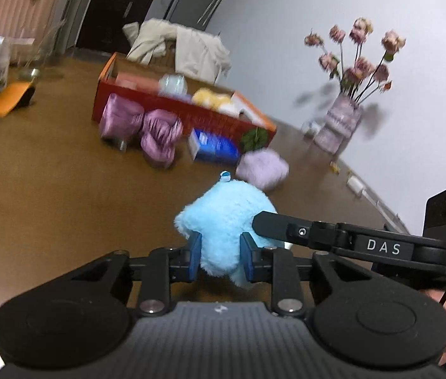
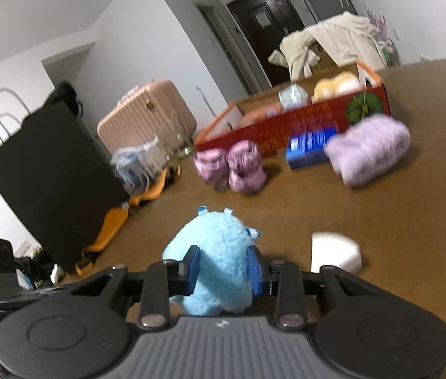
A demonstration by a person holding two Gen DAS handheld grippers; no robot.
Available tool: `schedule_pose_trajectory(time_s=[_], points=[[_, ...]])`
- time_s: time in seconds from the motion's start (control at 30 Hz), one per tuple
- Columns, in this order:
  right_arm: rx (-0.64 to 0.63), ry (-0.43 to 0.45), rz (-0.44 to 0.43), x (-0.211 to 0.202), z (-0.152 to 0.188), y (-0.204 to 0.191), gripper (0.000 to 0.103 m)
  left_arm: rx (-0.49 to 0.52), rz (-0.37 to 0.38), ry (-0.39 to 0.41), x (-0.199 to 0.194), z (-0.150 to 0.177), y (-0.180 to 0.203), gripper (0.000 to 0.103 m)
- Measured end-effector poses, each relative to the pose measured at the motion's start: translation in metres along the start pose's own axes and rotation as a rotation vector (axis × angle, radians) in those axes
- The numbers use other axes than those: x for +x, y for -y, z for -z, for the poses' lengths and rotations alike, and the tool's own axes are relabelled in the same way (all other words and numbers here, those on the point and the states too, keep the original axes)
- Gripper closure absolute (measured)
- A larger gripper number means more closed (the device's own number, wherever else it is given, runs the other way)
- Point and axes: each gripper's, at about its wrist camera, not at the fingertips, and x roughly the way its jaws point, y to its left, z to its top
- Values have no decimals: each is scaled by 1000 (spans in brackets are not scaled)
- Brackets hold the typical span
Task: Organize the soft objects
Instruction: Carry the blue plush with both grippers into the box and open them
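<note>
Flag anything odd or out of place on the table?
Both the left gripper and right gripper clamp the same blue plush. Purple bow and lilac plush lie outside the red box.

Even, fairly dim indoor light, source not visible; soft shadows only. Both views smeared by motion blur: the red box (image 1: 185,107), flowers (image 1: 358,57) and purple bow (image 2: 232,164) unsharp. Fisheye bends walls and the desk (image 2: 381,214) edges; corners dark

It was a home: a pink suitcase (image 2: 147,117) by the door (image 2: 267,31), flowers (image 1: 358,60) on the bench (image 1: 49,195).
</note>
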Motion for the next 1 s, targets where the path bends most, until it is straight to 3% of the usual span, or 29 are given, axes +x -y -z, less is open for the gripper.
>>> schedule_pose_trajectory(time_s=[0.3,0.57,0.77,1.0], points=[[-59,103,-44,39,-106,3,72,52,25,118,39,-112,-13,76],[-24,38,-55,130,-194,24,74,-1,-47,41,116,-202,-61,76],[34,-50,-31,192,-211,44,74,-9,-106,-20,156,-208,-89,77],[62,-137,43,229,-199,60,71,-25,-139,-92,184,-197,-108,74]])
